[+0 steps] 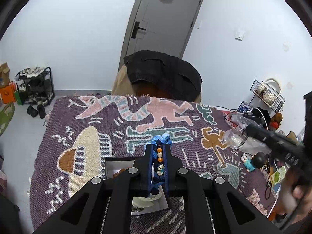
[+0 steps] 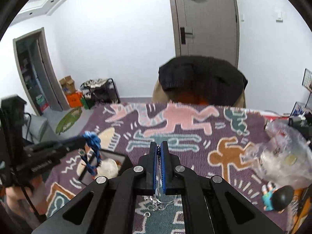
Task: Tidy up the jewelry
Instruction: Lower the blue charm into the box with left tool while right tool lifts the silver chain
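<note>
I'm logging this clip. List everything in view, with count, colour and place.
Beaded bracelet: one, blue cord with orange and white beads, in left claw.
Chain: one, silver, in right claw.
Box: one, white inside, dark rim, under left claw.
Blanket: one, purple with figures, covering table.
Plastic bags: clear, table's right side.
Figurine: one, dark-haired, lying at right.
Door: one, grey, behind.
Left claw: black, shut.
Right claw: black, shut.

White walls, a grey door, and a shoe rack on pale floor.
</note>
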`<state>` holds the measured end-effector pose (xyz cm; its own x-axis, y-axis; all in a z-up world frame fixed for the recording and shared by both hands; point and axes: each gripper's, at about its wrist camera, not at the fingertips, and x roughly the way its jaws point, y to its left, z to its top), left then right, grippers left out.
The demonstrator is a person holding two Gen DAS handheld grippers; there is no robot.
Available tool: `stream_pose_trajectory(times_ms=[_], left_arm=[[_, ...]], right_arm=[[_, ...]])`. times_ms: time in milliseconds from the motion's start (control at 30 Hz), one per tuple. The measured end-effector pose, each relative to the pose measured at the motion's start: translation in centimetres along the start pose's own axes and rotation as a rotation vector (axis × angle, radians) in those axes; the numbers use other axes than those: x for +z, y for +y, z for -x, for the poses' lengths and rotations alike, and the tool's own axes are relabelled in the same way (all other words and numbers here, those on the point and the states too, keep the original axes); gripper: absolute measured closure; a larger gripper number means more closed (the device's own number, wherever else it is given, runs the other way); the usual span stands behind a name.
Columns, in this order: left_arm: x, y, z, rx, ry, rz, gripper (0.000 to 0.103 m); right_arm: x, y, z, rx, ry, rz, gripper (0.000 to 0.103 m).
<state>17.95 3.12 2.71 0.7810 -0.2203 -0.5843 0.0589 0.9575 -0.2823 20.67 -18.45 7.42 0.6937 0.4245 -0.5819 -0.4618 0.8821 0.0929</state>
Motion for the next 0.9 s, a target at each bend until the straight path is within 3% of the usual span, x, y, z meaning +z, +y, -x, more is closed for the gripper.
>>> stream_pose_trajectory(times_ms=[700, 900], left_arm=[[1.4, 1.4, 3.5, 0.014, -0.065, 0.018, 0.093], [1.3, 2.5, 2.7, 0.028, -0.036, 0.032, 0.093]], right_arm=[[8.5, 4.6, 10.0, -0.028, -0.204, 0.099, 0.099], [10.3, 5.8, 11.3, -0.047, -0.232, 0.118, 0.099]])
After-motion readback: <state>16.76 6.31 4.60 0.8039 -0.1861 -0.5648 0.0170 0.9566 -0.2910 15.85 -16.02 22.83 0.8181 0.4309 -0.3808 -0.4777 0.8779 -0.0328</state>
